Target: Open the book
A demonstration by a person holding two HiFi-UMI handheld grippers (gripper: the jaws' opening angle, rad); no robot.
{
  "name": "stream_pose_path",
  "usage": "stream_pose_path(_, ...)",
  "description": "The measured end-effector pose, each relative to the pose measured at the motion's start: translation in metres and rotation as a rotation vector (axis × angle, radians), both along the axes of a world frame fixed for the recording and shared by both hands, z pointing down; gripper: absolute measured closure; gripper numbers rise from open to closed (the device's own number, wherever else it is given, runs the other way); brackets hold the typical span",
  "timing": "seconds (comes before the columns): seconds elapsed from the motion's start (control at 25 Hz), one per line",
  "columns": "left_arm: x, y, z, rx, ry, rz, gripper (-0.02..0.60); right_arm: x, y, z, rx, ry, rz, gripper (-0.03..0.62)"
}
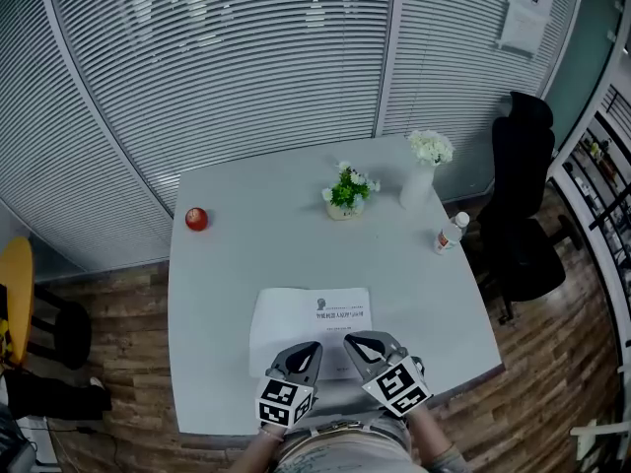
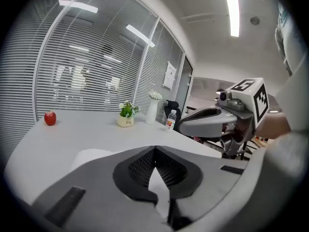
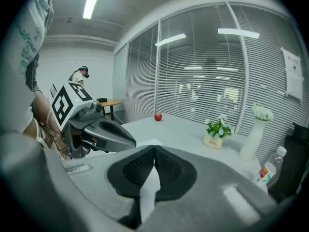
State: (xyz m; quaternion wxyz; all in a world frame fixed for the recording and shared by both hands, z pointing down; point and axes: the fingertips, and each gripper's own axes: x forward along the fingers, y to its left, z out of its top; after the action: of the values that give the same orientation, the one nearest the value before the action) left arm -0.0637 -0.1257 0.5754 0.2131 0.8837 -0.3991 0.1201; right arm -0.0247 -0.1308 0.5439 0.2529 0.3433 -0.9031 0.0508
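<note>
- We're hovering the left gripper (image 1: 312, 347) and right gripper (image 1: 351, 342) over the near edge of the white book (image 1: 311, 313). Both claws are closed, with nothing clearly pinched.
- We're thinking: open the jaws slightly, catch only the cover's edge, lift gently.
- The white table (image 1: 246, 259) is also carrying an apple (image 1: 196, 219) far left and a potted plant (image 1: 345, 193), vase (image 1: 419, 183) and bottle (image 1: 451, 233) far right, with blinds running behind.

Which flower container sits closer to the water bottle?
The tall white vase with white flowers; the short pot of green leaves stands further left of the bottle.
</note>
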Motion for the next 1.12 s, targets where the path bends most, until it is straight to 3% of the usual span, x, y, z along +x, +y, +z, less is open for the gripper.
stream_pose_path(0.32, 0.004, -0.001, -0.038, 0.151, -0.068, 0.037, 0.583, -0.014, -0.002, -0.035, 0.066, -0.06, -0.027, 0.591)
stream_pose_path(0.6, 0.006, -0.005, -0.085, 0.213, -0.002, 0.022, 0.583, -0.015, -0.007, -0.069, 0.135, -0.146, -0.001, 0.591)
stream_pose_path(0.76, 0.007, -0.012, -0.117, 0.295, -0.015, 0.027, 0.583, -0.016, -0.01, -0.096, 0.197, -0.191, 0.027, 0.591)
stream_pose_path(0.88, 0.007, -0.019, -0.137, 0.299, 0.035, 0.012, 0.583, -0.02, -0.015, -0.109, 0.209, -0.221, 0.027, 0.591)
stream_pose_path(1.04, -0.006, -0.027, -0.148, 0.359, -0.018, -0.026, 0.583, -0.026, -0.023, -0.121, 0.21, -0.268, 0.023, 0.591)
stream_pose_path(1.12, -0.011, -0.029, -0.156, 0.358, -0.009, -0.037, 0.583, -0.029, -0.023, -0.125, 0.217, -0.271, 0.012, 0.591)
